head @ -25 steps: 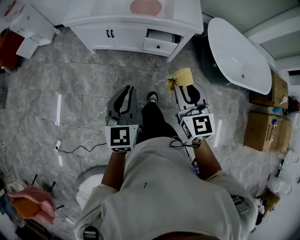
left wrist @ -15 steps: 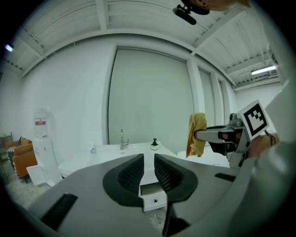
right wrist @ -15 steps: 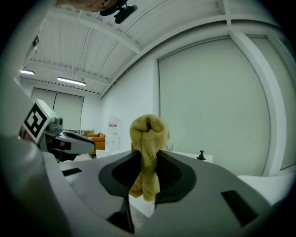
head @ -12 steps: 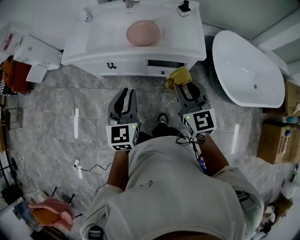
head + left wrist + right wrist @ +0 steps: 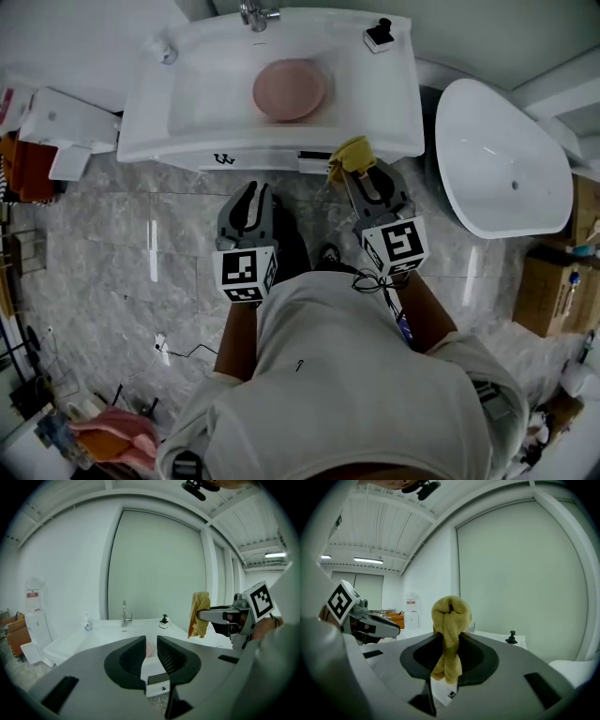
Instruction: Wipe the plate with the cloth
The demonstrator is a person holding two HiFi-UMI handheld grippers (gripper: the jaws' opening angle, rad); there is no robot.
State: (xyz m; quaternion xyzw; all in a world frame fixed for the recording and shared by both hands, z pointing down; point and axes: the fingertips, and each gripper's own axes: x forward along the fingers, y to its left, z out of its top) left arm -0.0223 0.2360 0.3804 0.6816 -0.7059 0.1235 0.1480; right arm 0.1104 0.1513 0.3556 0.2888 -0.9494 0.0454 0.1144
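A pink plate (image 5: 291,90) lies in the basin of the white sink (image 5: 150,112) ahead of me. My right gripper (image 5: 362,172) is shut on a bunched yellow cloth (image 5: 354,153), which it holds at the sink's front edge, short of the plate. In the right gripper view the cloth (image 5: 450,625) stands up between the jaws and hangs down behind them. My left gripper (image 5: 253,190) hovers over the floor just before the cabinet. Its jaws stand a narrow gap apart with nothing in them, and a sliver of the plate (image 5: 150,649) shows through that gap.
A faucet (image 5: 255,13) and a black soap dispenser (image 5: 379,34) stand at the back of the sink. A white bathtub (image 5: 506,159) lies to the right, with cardboard boxes (image 5: 551,281) beyond it. Grey marble floor (image 5: 112,244) spreads to the left.
I have stepped closer to the sink, so the basin and plate now sit nearer in view. Both grippers keep their pose, the right one still holding the cloth.
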